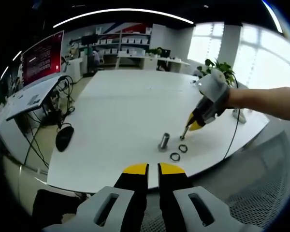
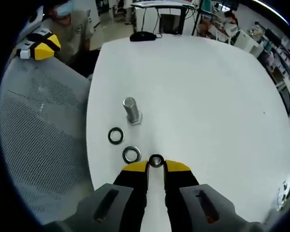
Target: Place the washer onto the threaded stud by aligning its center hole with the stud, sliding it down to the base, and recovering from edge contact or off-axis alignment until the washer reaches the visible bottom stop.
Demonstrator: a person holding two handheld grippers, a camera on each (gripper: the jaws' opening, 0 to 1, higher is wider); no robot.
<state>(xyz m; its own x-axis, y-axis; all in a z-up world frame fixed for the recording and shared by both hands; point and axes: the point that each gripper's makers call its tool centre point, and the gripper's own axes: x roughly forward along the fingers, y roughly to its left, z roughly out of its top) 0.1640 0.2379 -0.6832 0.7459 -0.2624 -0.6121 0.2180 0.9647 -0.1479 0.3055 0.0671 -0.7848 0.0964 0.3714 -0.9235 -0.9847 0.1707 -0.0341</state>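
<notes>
Metal washer [image 2: 156, 161] pinched in right tool [image 2: 156, 166], hex-based threaded stud [image 2: 131, 110]

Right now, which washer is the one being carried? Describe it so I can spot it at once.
On the white table, find the upright threaded stud near the edge beside the mesh chair. Two washers lie flat by it: one closer to the edge, one nearer the right tool. The carried washer is the third, pinched between the yellow tips.
</notes>
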